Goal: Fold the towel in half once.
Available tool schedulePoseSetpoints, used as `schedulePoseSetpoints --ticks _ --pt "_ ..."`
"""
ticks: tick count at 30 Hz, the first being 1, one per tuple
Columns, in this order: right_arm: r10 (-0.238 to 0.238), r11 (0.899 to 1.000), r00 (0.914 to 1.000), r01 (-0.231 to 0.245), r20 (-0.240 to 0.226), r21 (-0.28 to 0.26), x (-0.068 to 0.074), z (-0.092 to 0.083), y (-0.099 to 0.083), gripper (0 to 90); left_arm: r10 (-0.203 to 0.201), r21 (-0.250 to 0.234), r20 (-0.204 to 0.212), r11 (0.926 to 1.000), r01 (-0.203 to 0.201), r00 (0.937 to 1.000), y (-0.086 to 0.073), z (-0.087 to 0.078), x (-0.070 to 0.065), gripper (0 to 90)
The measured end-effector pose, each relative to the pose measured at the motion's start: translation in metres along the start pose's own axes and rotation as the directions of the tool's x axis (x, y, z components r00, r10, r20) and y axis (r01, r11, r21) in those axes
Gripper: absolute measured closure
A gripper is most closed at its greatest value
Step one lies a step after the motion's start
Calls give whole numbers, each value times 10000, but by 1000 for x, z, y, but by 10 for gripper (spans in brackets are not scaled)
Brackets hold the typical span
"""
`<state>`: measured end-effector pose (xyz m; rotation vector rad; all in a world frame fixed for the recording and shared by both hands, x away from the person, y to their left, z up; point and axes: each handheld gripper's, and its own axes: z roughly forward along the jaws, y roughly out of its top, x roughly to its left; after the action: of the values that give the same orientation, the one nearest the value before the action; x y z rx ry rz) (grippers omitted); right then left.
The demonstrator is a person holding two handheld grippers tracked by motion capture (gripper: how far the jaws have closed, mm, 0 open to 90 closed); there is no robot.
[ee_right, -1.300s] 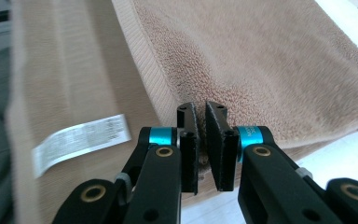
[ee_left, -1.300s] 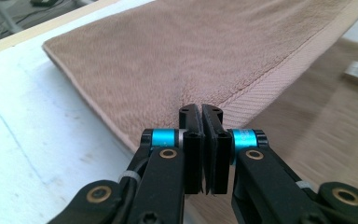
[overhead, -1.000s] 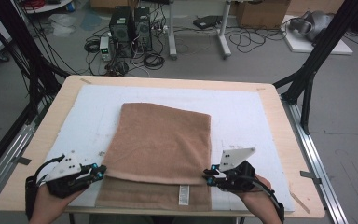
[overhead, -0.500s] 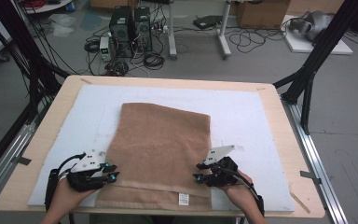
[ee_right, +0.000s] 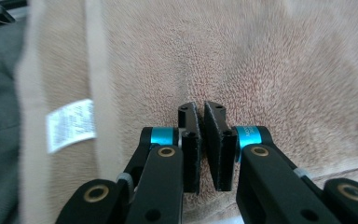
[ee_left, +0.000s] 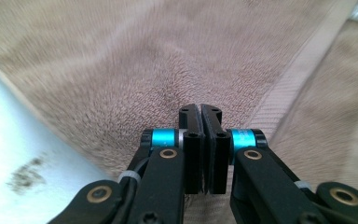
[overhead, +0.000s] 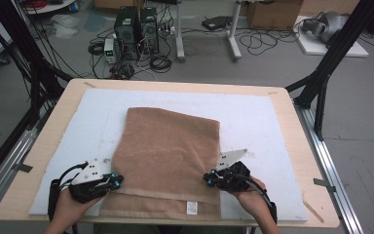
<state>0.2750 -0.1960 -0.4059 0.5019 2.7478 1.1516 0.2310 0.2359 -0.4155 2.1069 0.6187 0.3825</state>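
A brown towel (overhead: 168, 146) lies flat on the white mat (overhead: 263, 122), its woven band and white label (overhead: 191, 207) toward the near edge. My left gripper (overhead: 117, 181) sits low at the towel's left side edge, just above the band. In the left gripper view its jaws (ee_left: 200, 109) have just been closing and now meet, with the pile puckered at their tips. My right gripper (overhead: 207, 177) is at the towel's right side edge. Its jaws (ee_right: 200, 108) have also just been closing and nip a crease of the towel (ee_right: 270, 70), with the label (ee_right: 70, 123) to their left.
The mat covers a wooden table (overhead: 292, 112) with metal rails along both sides. Beyond the far edge, computer towers (overhead: 136, 27), cables and boxes stand on the floor. Black frame posts rise at the table's left and right.
Both hands have moved inward and down onto the towel's side edges. Both pairs of jaws have closed on the cloth.
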Motion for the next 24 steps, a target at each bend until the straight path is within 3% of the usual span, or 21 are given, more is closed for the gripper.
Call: schedulePoseSetpoints --ticks 7,10,12,13,15,21,24 --pt "-610 9976 9980 604 -160 -334 22 -33 14 846 544 -238 180 9983 -539 9984 11 -33 -24 874" --pt "-717 9974 9957 708 -579 -165 34 -36 11 824 514 -109 435 9986 -509 9977 4 -36 -32 871" --pt "-790 9967 9961 797 -395 151 38 -33 8 762 504 84 393 9987 -508 9980 -2 -32 -34 831" --pt "-744 9967 9969 752 -252 296 38 -31 6 703 371 143 326 9992 -375 9988 -5 -29 -32 781" --pt "-473 9985 9987 478 -191 283 32 -26 0 692 97 95 537 9999 -102 9985 -9 -25 -29 751" --pt "130 9998 9999 -130 -4 -116 11 -18 -5 635 177 216 743 9996 -193 9971 -12 -10 -25 707" --pt "87 9998 10000 -86 31 -206 8 -12 -4 612 21 229 788 9997 -39 9969 -17 -5 -23 685"
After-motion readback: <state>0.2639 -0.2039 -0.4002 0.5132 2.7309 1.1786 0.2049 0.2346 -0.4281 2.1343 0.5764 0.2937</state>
